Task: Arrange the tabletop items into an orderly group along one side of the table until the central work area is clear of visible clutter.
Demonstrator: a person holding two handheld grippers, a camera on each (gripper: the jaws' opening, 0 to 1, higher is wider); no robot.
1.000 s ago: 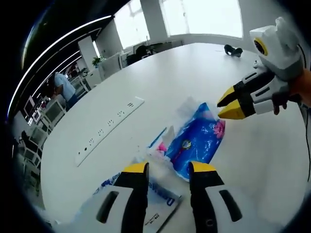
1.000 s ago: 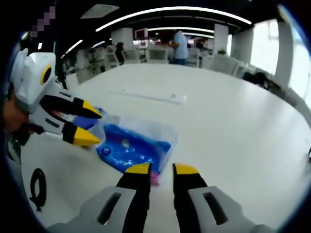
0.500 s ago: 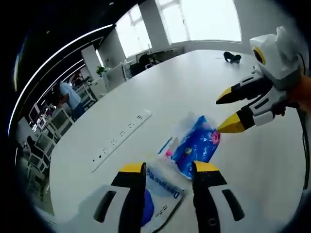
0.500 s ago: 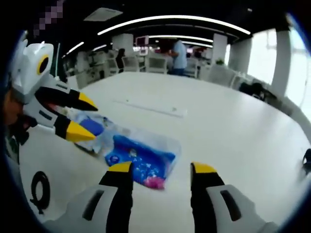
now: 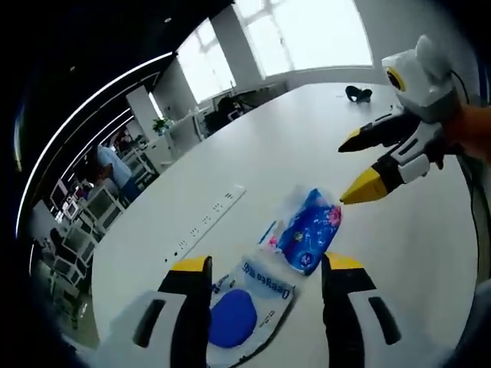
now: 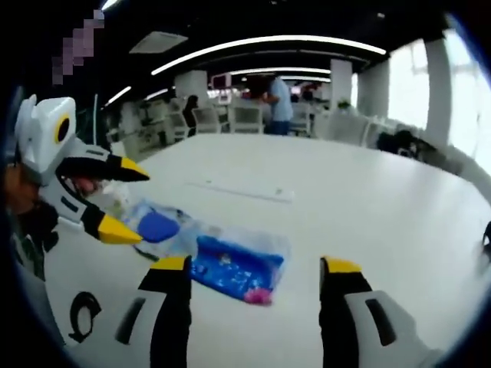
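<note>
Left gripper [image 5: 265,280] jaws wide, holding nothing, above clear packet [image 5: 249,303]. Right gripper [image 6: 257,280] jaws wide, empty. Blue packet [image 6: 236,268] flat on worktop [image 6: 360,207], end-on to clear packet, long axes aligned.

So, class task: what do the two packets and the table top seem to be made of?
Bright blue printed packet: thin glossy plastic film, probably; it crinkles and shines. Clear pouch holding a round blue item: transparent plastic, since its contents show through. White table: smooth, faintly reflective surface, perhaps laminate.

A white power strip [image 5: 205,223] lies on the table, and a person in blue [image 6: 279,98] stands among distant chairs
</note>
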